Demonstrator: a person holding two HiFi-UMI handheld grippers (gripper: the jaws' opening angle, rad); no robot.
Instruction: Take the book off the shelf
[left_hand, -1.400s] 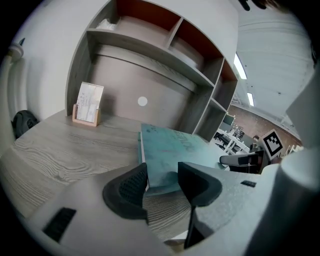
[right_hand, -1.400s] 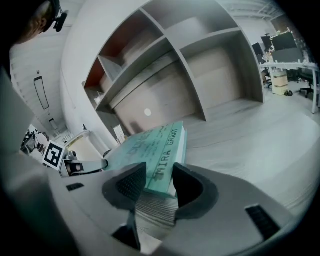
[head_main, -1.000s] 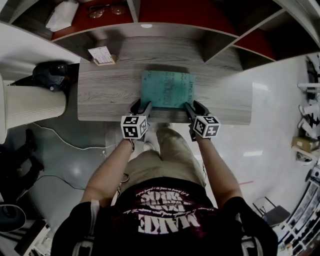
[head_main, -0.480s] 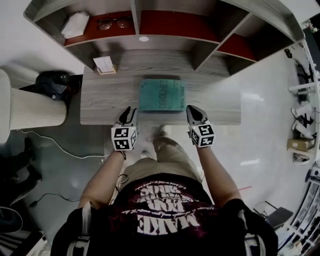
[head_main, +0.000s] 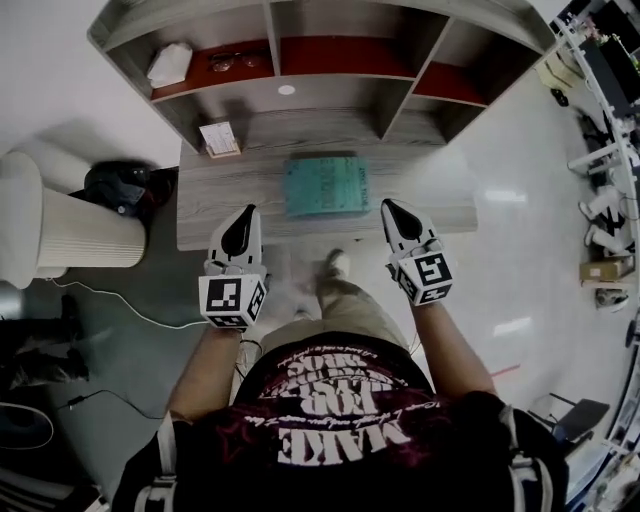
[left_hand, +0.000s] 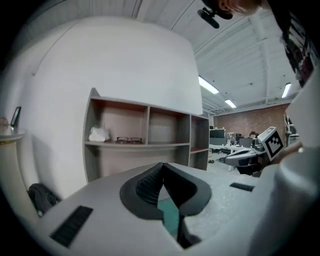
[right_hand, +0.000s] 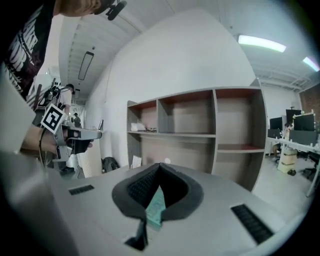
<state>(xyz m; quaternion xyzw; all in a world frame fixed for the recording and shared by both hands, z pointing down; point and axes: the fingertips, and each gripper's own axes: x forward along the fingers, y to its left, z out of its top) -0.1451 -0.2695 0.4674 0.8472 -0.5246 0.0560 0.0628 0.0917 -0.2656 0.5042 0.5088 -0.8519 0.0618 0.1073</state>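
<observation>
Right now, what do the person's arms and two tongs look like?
Both the left tongs and the right tongs have light grey bodies with black ribbed pads tapering to a point. Each carries a white cube printed with black square markers. The person wears a dark short-sleeved T-shirt with white lettering.

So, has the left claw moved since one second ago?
Yes. The left claw has drawn back across the desk. It was beside the teal book; now, shut, its tip is near the desk's front edge, apart from the book.
</observation>
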